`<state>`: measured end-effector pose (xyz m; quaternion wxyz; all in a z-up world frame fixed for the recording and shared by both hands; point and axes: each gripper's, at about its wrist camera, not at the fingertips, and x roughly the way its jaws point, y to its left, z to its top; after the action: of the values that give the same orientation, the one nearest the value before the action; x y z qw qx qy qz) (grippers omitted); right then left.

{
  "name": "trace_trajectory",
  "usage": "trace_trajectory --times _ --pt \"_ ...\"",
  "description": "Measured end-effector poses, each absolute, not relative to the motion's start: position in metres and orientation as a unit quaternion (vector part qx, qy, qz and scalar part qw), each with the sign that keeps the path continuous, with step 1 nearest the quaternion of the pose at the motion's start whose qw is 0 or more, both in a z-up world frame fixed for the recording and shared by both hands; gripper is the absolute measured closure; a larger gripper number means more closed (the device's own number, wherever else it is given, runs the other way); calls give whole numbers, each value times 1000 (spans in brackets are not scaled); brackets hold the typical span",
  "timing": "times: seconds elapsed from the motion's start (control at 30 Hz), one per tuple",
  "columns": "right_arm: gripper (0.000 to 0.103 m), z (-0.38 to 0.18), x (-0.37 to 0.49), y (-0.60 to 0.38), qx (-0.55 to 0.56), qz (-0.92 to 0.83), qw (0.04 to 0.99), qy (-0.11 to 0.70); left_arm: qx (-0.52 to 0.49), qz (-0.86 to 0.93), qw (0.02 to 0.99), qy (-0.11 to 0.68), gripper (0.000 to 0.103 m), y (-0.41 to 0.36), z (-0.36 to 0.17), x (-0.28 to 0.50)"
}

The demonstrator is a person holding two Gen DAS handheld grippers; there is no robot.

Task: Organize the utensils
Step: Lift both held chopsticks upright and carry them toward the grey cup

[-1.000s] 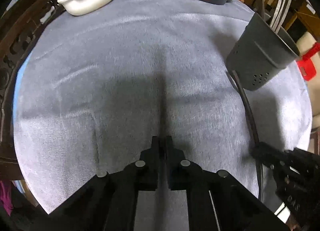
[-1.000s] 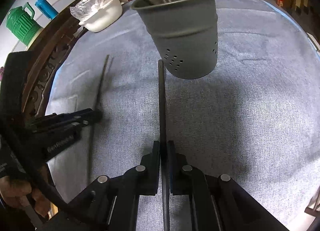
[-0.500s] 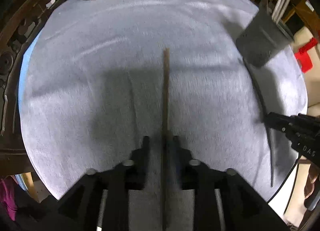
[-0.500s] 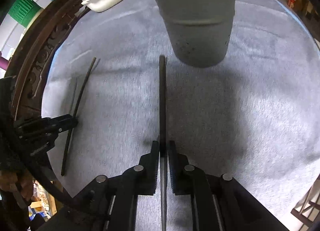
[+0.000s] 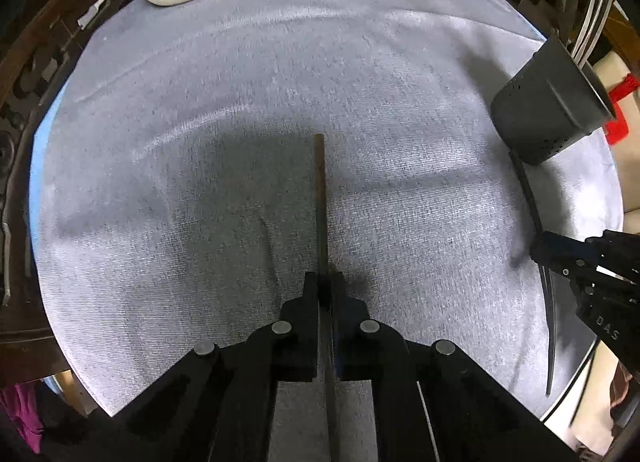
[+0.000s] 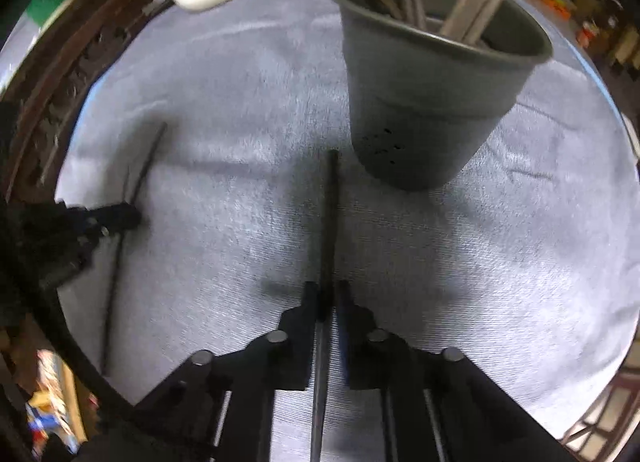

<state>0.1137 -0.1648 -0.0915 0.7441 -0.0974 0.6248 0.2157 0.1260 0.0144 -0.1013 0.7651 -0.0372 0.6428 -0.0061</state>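
Left gripper (image 5: 325, 286) pinches 1 brown chopstick (image 5: 319, 197) over the grey cloth (image 5: 240, 109), its jaws having just closed on it; right gripper (image 6: 329, 296) clamps 1 dark chopstick (image 6: 330, 221). Just beyond stands 1 grey holder (image 6: 424, 101), several utensils inside, count unclear.

The left hand-held gripper (image 5: 325, 286), empty a second ago, now clamps a brown chopstick (image 5: 320, 197). Its jaws have just been closing. The utensil holder (image 6: 428, 101) now looms nearer the right hand-held gripper (image 6: 328, 298).
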Motion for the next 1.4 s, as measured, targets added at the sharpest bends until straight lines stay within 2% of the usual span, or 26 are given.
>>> trace_trajectory --times 0.27,0.47,0.67,0.87,1.0,1.17,1.4 --pt "95 -91 108 -147 -163 235 728 623 -80 -25 752 654 98 35 -103 117" --pt "96 -71 91 -136 -121 267 752 590 -147 -26 788 597 98 71 -69 99" --pt "96 -16 64 -145 -46 290 816 498 -180 4 856 485 98 85 -22 73" --pt "96 18 40 -176 21 249 903 349 -178 49 906 381 98 78 1 53" --pt "96 18 30 -191 31 201 940 275 -172 64 920 345 98 64 0 54" --pt "96 13 37 -194 27 163 961 221 -152 74 932 321 98 57 6 38" --pt "96 11 17 -208 9 148 968 201 -131 78 940 305 97 55 13 15"
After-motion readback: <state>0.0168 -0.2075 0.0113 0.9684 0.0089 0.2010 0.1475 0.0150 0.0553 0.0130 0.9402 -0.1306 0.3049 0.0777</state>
